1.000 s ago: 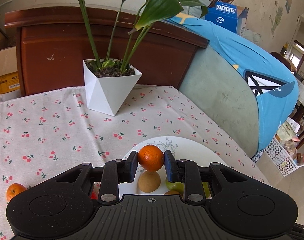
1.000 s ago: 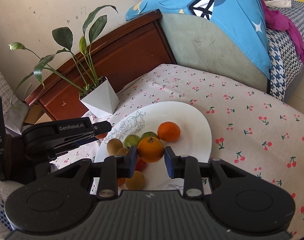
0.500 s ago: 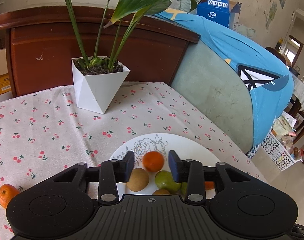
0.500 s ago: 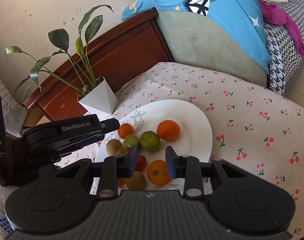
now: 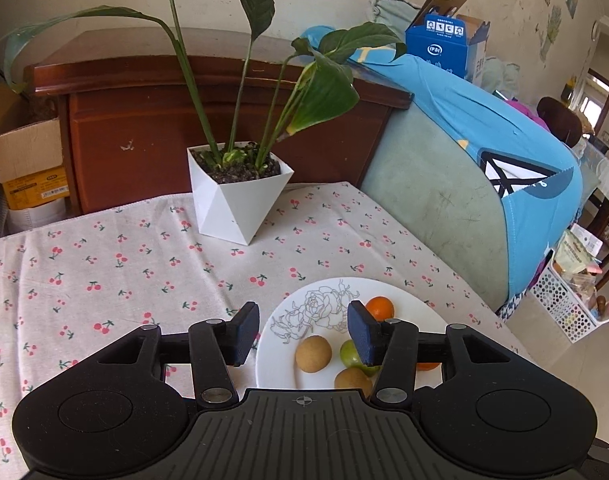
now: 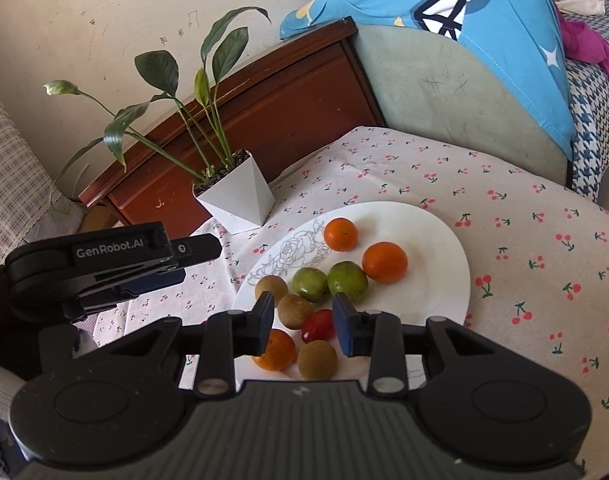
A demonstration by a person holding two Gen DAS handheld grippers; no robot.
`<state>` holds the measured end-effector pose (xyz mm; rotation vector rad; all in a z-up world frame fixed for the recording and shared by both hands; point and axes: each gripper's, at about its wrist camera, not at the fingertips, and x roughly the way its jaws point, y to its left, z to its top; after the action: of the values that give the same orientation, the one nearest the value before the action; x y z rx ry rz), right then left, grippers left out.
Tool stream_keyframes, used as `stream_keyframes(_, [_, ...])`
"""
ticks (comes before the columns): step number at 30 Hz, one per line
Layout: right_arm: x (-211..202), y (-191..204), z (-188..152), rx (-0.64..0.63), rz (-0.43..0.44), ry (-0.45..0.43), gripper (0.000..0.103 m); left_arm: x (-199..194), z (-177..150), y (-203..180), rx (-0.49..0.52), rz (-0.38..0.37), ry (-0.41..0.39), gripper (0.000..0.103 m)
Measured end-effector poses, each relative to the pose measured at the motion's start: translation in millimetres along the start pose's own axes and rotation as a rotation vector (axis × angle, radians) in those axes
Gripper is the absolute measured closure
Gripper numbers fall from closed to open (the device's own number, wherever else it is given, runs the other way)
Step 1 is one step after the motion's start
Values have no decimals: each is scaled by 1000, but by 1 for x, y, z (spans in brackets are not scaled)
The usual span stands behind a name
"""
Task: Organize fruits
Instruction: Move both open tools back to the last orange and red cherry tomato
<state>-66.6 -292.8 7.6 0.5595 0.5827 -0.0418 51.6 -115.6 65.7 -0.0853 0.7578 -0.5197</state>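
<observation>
Overhead, both tools gape wide, holding nothing: left tool (image 5: pixel 303 338) at the plate (image 6: pixel 444 248) rim's nine o'clock (bare cloth beyond), right tool (image 6: pixel 303 322) above the fruits (image 6: pixel 310 284).

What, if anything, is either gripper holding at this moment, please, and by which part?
Nothing. The left gripper and right gripper are both open and empty above the plate.

The cloth (image 6: pixel 524 216) on the counter is pale with red cherries. The plate (image 6: pixel 432 240) is white with a grey rose outline. On it lie three oranges (image 6: pixel 384 262), two green fruits (image 6: pixel 347 281), brown ones (image 6: pixel 317 359), and a red one (image 6: pixel 318 325), perhaps a tomato. The pot (image 5: pixel 240 196) is white; both tools are black.
</observation>
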Motion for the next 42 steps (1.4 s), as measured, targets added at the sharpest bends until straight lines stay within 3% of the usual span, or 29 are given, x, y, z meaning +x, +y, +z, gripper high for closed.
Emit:
stream_keyframes(8, [2, 17, -2, -66, 46, -4, 69, -25, 2, 25, -7, 61, -3, 54])
stream_keyframes(22, [20, 52, -14, -185, 139, 21, 69, -40, -2, 76, -105, 143, -18, 54])
stream_keyframes(42, [75, 93, -31, -332, 149, 90, 69, -27, -31, 112, -137, 209, 104, 54])
